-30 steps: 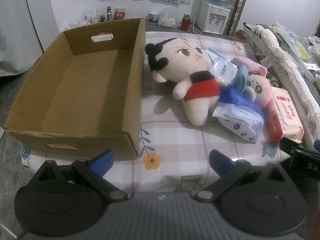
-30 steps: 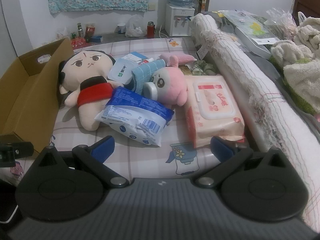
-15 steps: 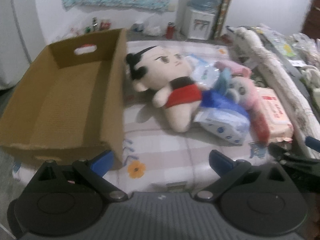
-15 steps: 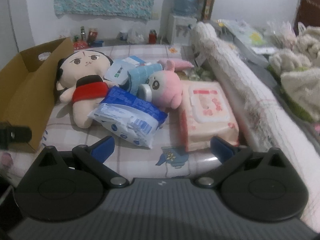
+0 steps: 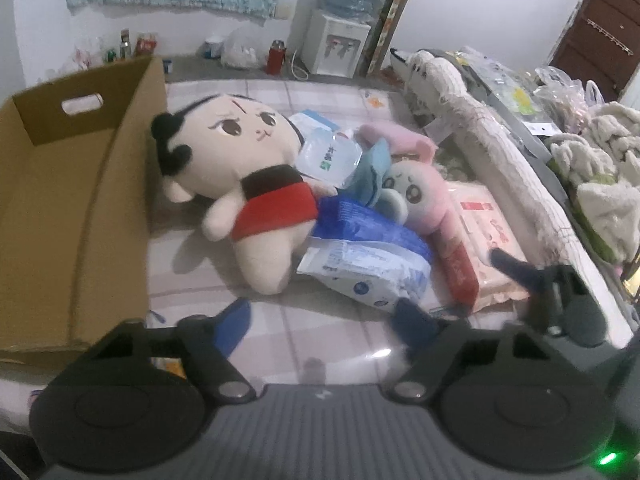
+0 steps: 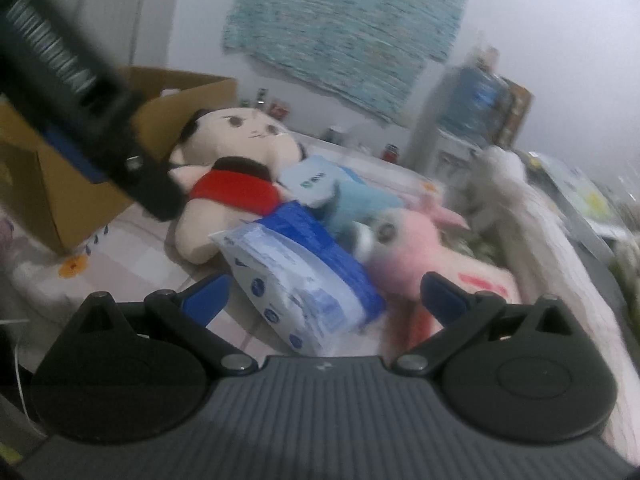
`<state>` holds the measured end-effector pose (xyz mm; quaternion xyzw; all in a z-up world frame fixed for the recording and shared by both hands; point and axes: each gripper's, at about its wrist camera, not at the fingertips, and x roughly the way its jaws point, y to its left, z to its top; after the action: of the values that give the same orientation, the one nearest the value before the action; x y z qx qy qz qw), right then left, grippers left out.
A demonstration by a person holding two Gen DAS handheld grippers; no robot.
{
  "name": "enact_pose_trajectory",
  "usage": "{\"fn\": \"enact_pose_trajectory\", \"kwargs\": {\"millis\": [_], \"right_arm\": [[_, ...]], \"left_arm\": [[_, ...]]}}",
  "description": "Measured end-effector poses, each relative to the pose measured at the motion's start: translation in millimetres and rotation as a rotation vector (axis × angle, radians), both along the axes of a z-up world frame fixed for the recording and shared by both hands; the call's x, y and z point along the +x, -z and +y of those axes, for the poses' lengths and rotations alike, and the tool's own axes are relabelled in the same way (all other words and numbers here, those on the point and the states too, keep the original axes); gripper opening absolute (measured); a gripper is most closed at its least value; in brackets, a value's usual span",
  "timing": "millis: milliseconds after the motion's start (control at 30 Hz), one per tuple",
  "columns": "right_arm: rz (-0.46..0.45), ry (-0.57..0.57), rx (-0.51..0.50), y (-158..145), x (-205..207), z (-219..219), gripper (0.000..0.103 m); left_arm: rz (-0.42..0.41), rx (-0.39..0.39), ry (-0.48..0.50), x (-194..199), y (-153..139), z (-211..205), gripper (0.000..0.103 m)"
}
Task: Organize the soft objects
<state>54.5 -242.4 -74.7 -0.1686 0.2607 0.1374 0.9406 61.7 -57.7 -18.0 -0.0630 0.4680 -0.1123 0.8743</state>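
While both claws stand spread and empty, the right claw (image 6: 322,294) should straddle the crinkly blue-and-white plastic pack (image 6: 298,276) at lower centre squarely.

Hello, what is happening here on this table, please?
A person holds a gripper in each hand over a pile of soft things beside an empty cardboard box. Nothing is picked up yet. The left gripper has just been closing, with nothing between its fingers. The right gripper is open, near the blue tissue pack. A big doll and a pink plush lie on the table.
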Motion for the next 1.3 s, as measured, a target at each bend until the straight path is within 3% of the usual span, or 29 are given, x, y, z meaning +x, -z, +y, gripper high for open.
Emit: {"fn": "enact_pose_trajectory", "kwargs": {"millis": [267, 433, 733, 867, 1067, 1300], "right_arm": [[-0.017, -0.073, -0.095, 37, 25, 14, 0.101], [-0.008, -0.093, -0.103, 52, 34, 13, 0.101], [-0.04, -0.102, -0.191, 79, 40, 30, 0.085], [-0.042, -0.088, -0.196, 84, 39, 32, 0.074], [0.058, -0.039, -0.014, 67, 42, 13, 0.065], [0.252, -0.002, 0.373, 53, 46, -22, 0.063]], "left_arm": [[0.104, -0.082, 0.02, 41, 24, -15, 0.045], [0.171, -0.14, 0.016, 68, 41, -21, 0.029], [0.228, -0.171, 0.001, 86, 56, -20, 0.028], [0.237, -0.202, -0.004, 87, 59, -17, 0.037], [0.22, -0.252, 0.006, 83, 51, -15, 0.046], [0.147, -0.312, 0.048, 65, 24, -9, 0.052]]}}
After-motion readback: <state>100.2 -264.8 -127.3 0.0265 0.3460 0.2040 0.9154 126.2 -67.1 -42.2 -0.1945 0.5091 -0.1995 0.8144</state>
